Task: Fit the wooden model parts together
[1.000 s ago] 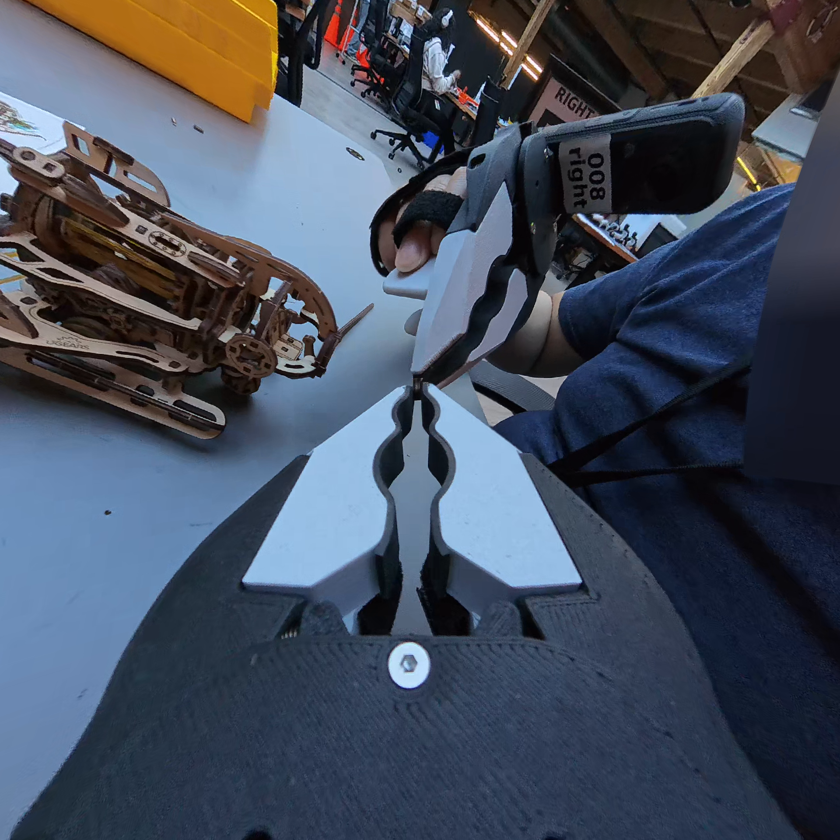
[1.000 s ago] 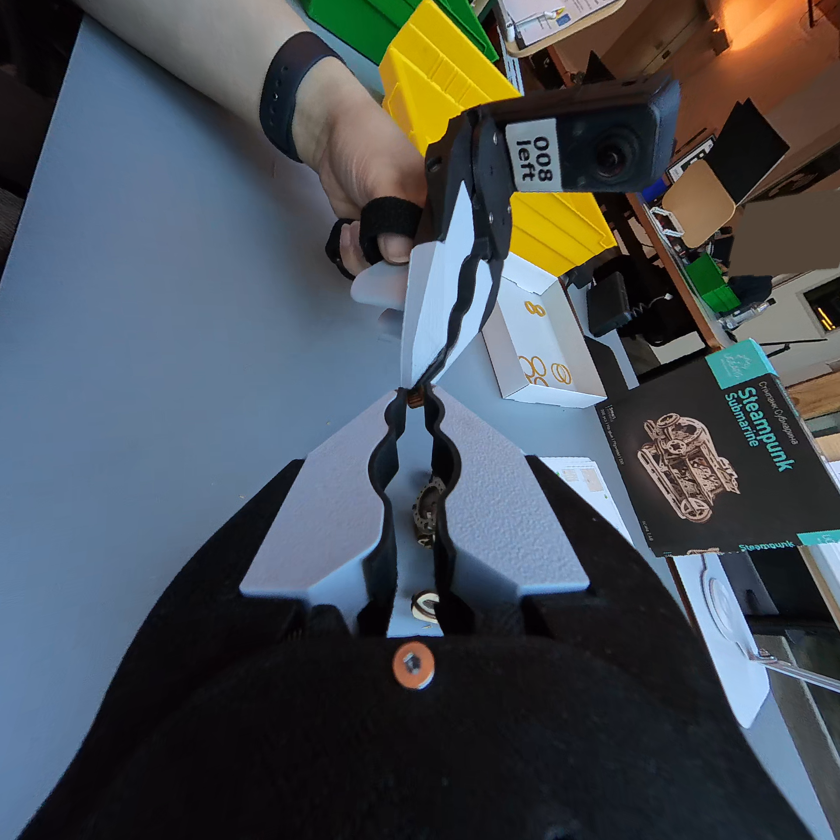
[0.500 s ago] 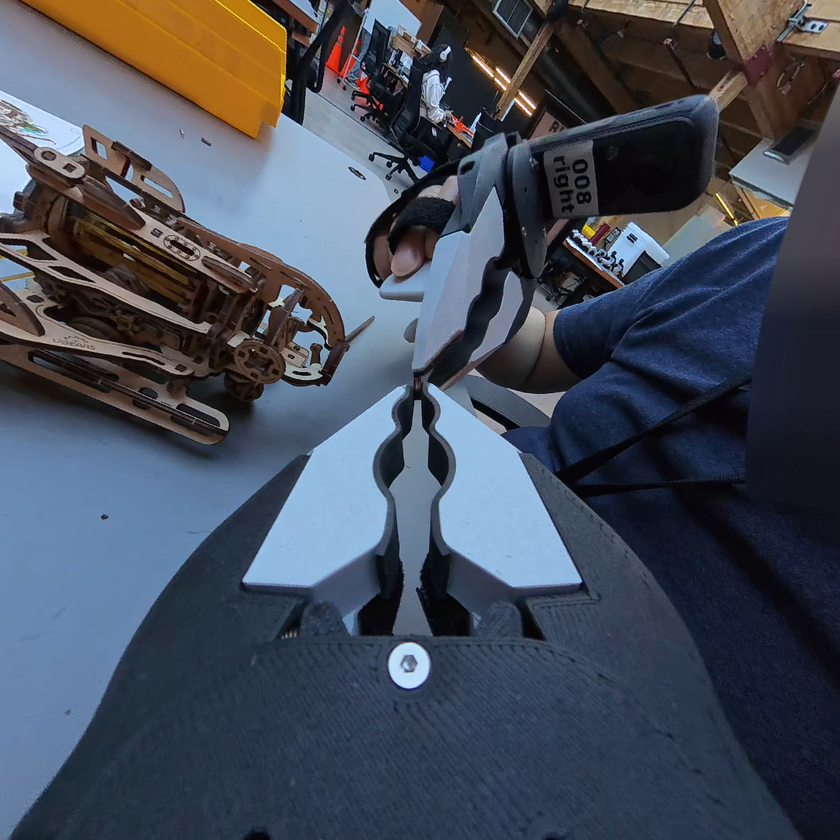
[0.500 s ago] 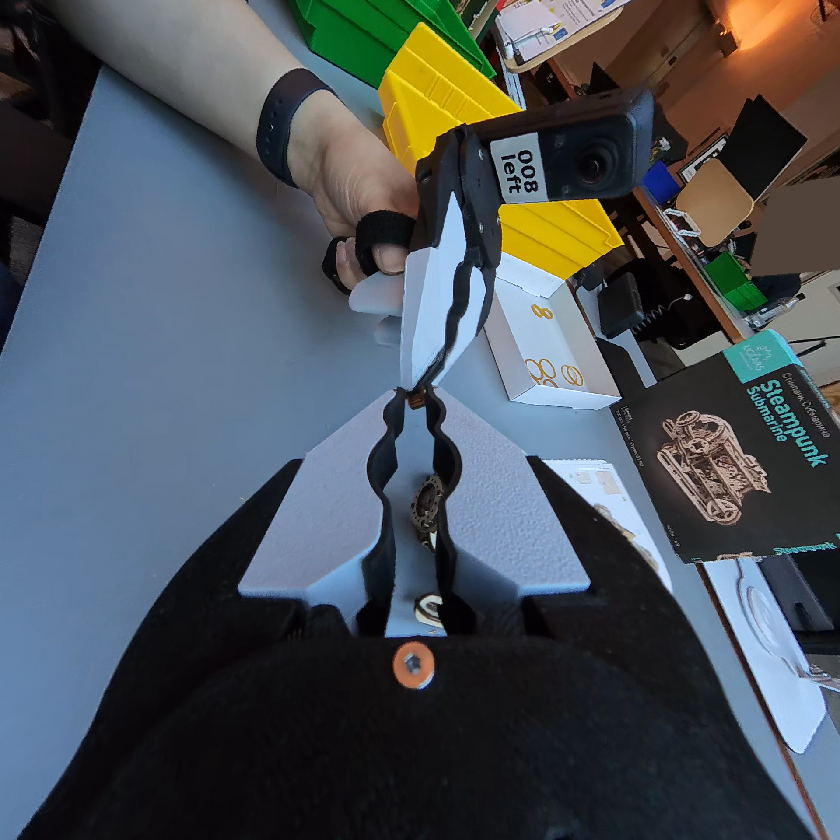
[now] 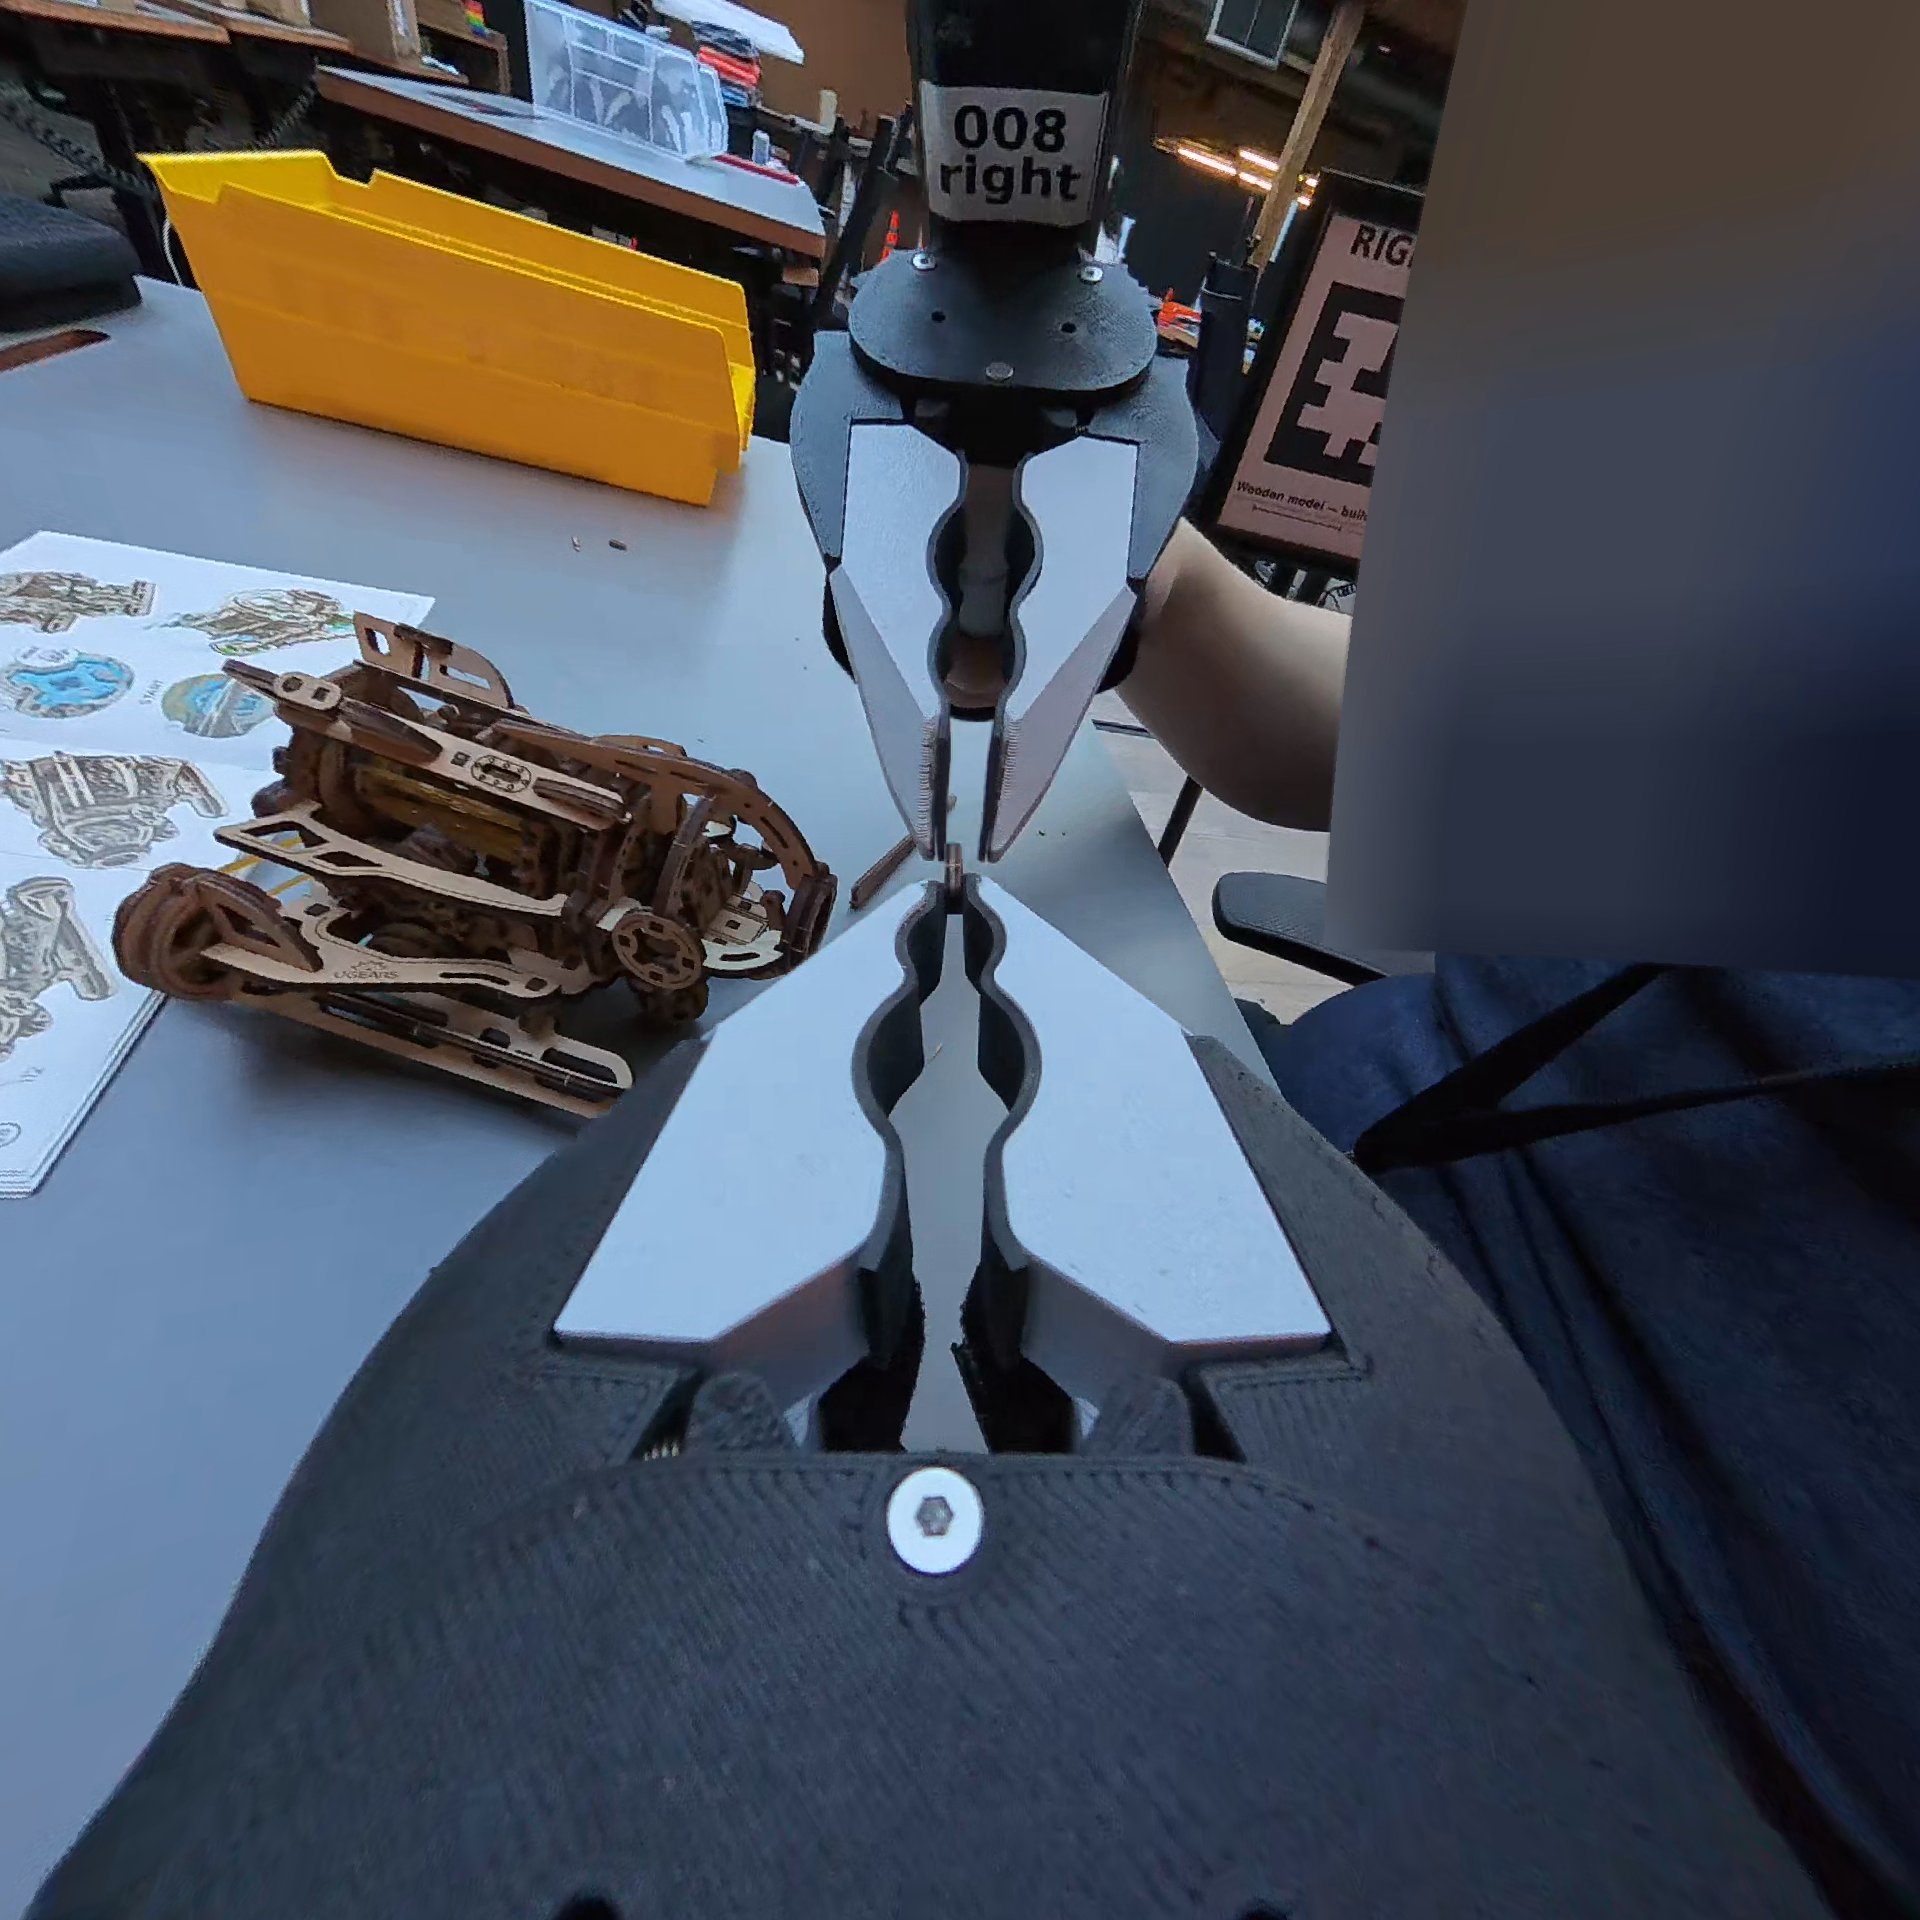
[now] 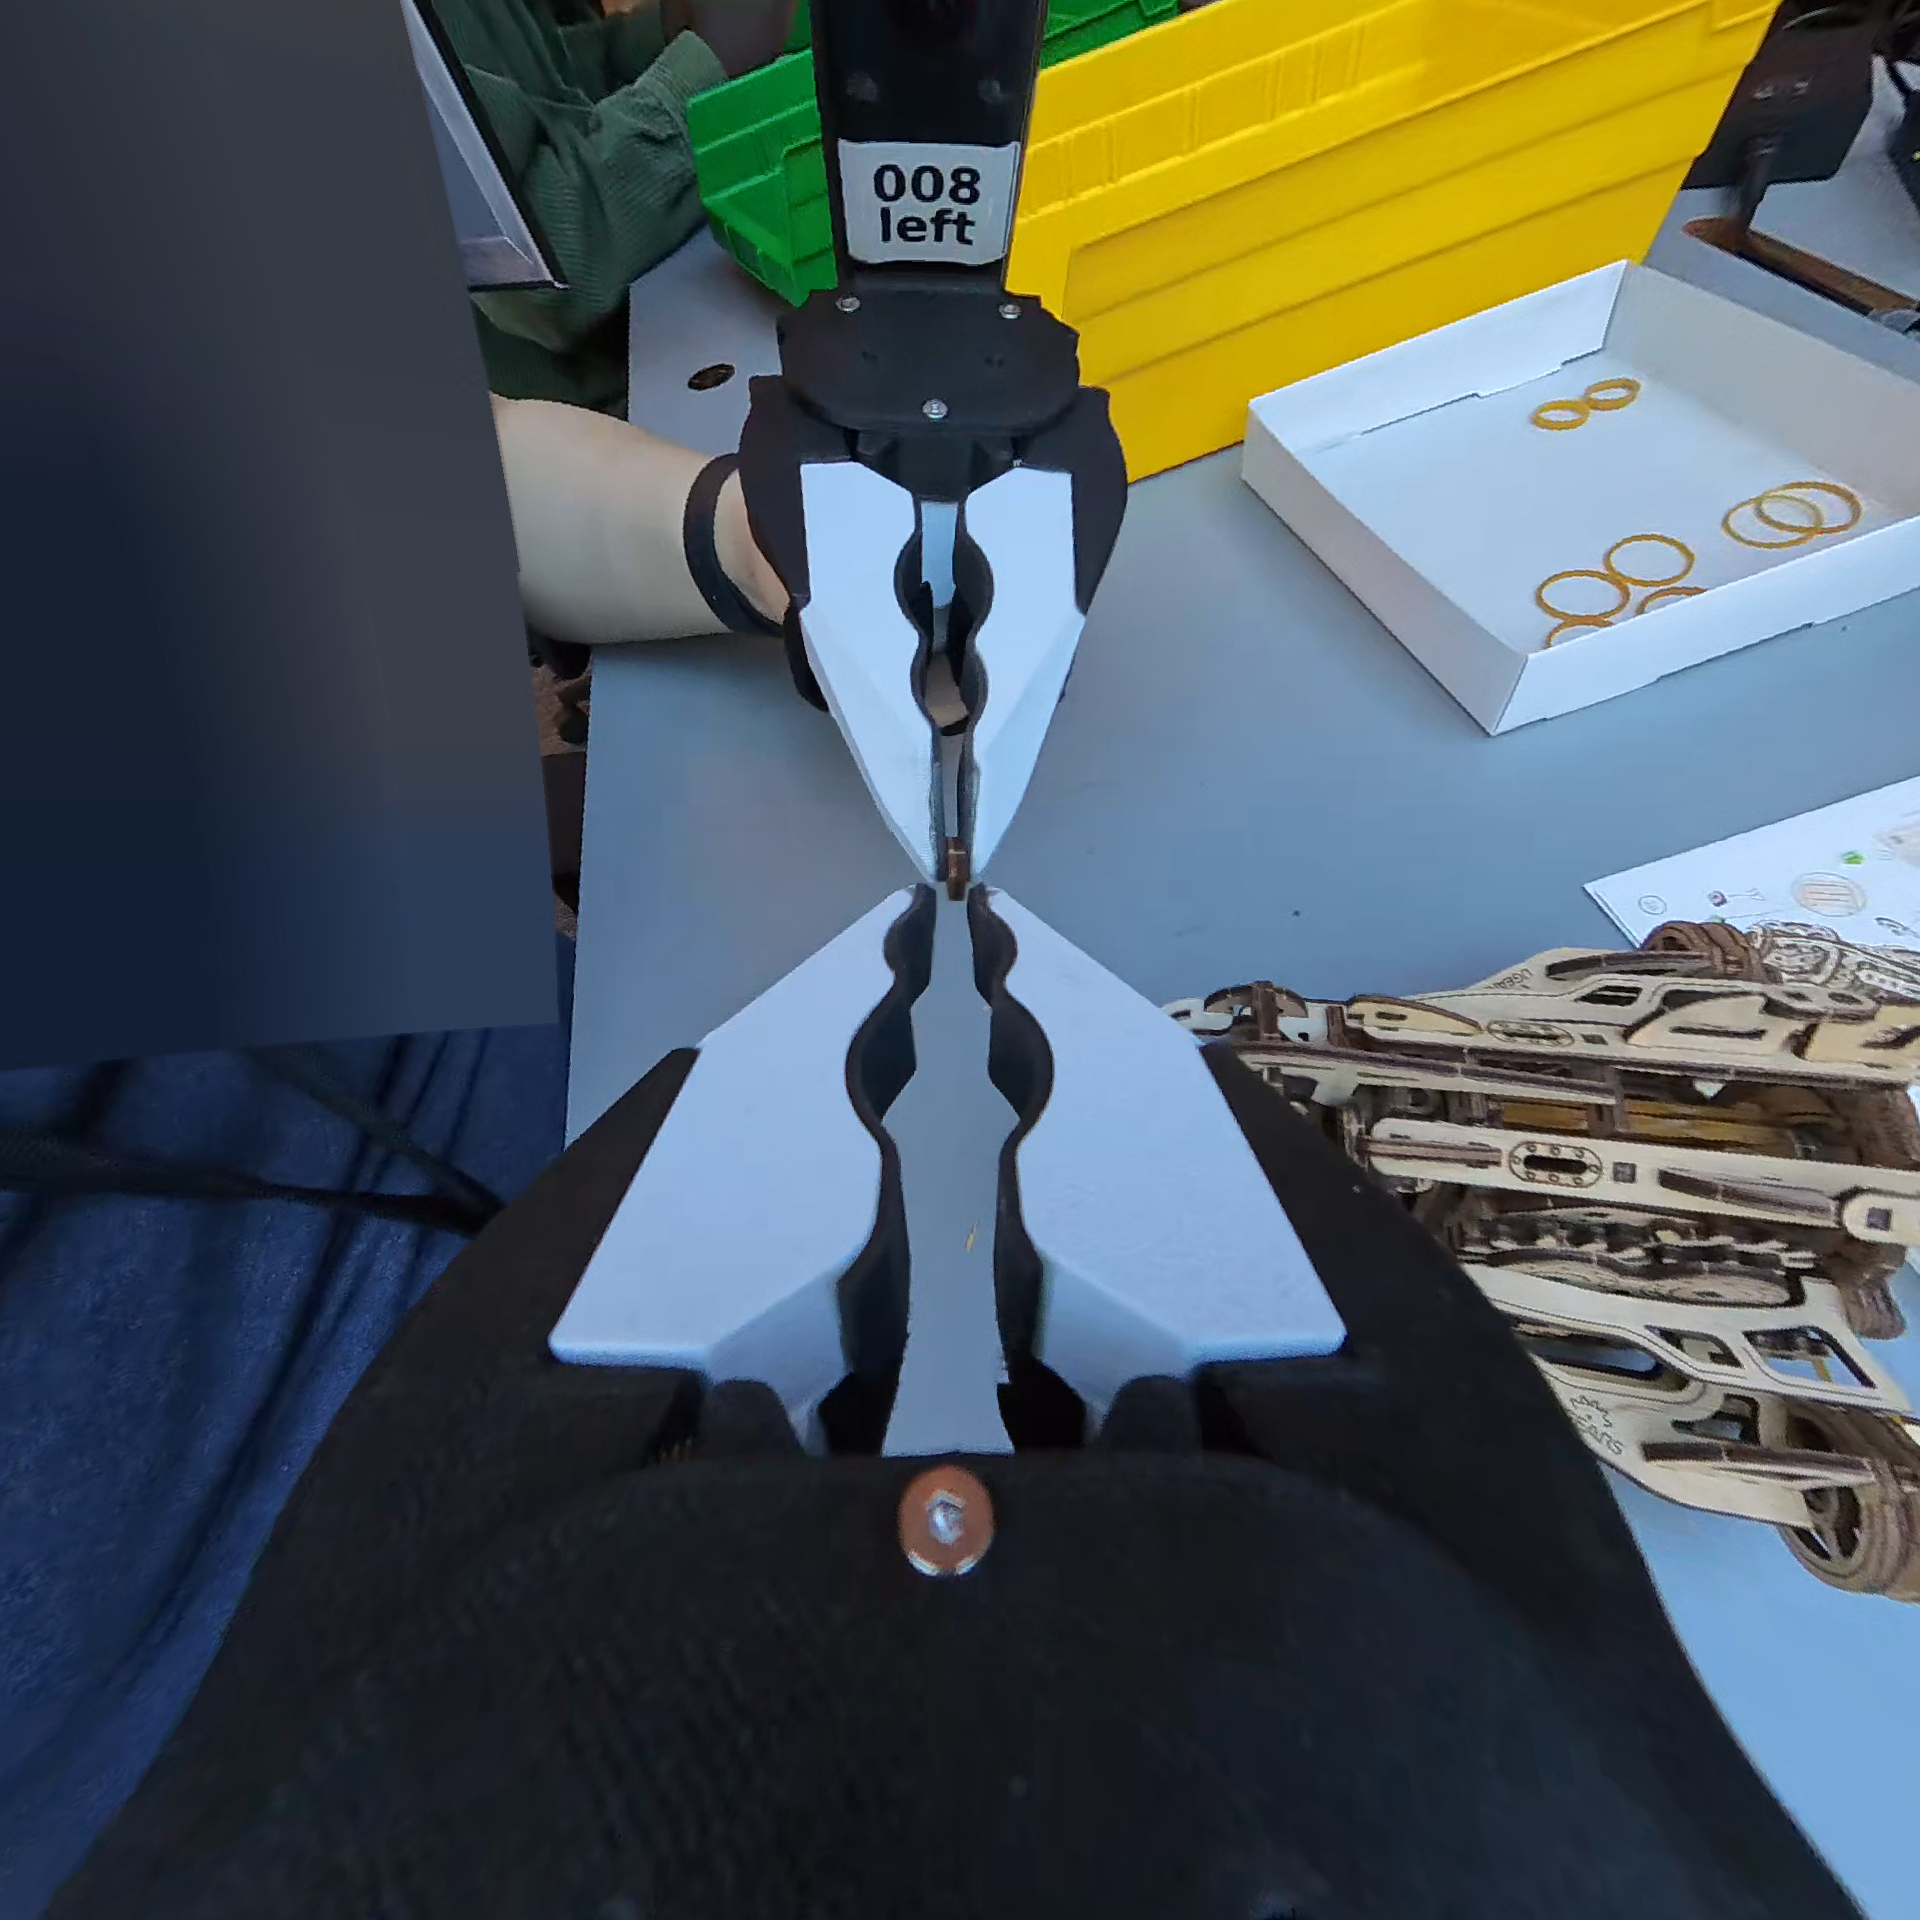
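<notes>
At frame centre the left gripper (image 5: 953, 894) pinches a small peg (image 5: 952, 871) tip-to-tip with the right gripper (image 5: 957, 850), jaws narrowly parted, model (image 5: 468, 894) at left.

Laser-cut wooden model (image 5: 457, 873), matt; yellow bin (image 5: 457, 322) glossy plastic.

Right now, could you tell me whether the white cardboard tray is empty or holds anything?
Not empty: the white tray holds several loose yellow rubber bands scattered across its floor, seen in the right wrist view.
</notes>
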`<state>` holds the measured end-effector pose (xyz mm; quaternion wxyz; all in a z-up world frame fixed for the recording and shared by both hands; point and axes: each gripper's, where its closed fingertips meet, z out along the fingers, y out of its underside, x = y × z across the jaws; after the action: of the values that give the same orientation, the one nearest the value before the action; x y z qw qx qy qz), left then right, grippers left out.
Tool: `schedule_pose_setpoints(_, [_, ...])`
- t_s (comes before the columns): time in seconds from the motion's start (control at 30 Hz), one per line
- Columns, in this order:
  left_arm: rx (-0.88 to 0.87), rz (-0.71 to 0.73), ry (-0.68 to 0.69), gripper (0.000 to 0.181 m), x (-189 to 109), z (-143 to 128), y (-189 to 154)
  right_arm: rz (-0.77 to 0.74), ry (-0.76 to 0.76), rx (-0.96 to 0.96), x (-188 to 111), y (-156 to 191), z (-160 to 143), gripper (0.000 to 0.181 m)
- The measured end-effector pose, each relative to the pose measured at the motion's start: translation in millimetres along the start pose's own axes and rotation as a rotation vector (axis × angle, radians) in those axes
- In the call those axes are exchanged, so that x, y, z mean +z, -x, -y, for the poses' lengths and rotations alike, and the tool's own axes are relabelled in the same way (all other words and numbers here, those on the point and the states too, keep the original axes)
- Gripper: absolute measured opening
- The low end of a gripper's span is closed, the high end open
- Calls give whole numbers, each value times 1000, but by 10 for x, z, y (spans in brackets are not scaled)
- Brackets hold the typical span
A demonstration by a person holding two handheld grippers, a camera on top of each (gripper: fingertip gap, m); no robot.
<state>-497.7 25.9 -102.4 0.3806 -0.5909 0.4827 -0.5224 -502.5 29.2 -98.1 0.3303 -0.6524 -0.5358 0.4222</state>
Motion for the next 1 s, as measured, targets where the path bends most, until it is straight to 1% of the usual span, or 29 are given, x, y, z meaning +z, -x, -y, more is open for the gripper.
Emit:
schedule_pose_setpoints(0.17, [28, 6, -5, 1, -4, 21, -11, 12, 24, -12, 16, 29, 26, 9])
schedule_pose_setpoints(0.27, [48, 8, 6, 1, 7, 10, -27, 19, 47, -14, 22, 39, 34, 7])
schedule_pose_setpoints(0.3, [54, 3, 13, 1, 13, 3, -44, 17, 56, -24, 25, 38, 30, 2])
schedule_pose_setpoints(0.4, [80, 14, 31, 1, 27, -24, -53, 12, 85, -43, 30, 46, -6, 2])
schedule_pose_setpoints(0.57, [69, 2, 27, 1, 58, -29, -64, 10, 101, -36, 4, 49, -35, 1])
schedule_pose_setpoints(0.6, [74, 9, 38, 4, 65, -42, -47, 4, 115, -38, -2, 33, -56, 1])
schedule_pose_setpoints(0.67, [101, 50, 59, 17, 61, -57, 18, -20, 134, -49, -19, -18, -76, 1])
schedule_pose_setpoints(0.77, [172, 112, 58, 19, -6, 10, 119, -67, 149, -65, -94, -128, -35, 1])
schedule_pose_setpoints(0.83, [216, 153, 92, 24, -58, 49, 239, -125, 190, -93, -181, -277, 8, 1])
schedule_pose_setpoints(0.93, [224, 144, 164, 19, -63, 101, 432, -165, 285, -108, -262, -475, 47, 1])
schedule_pose_setpoints(1.0, [215, 111, 177, 11, -19, 165, 536, -181, 335, -118, -269, -575, 47, 1])
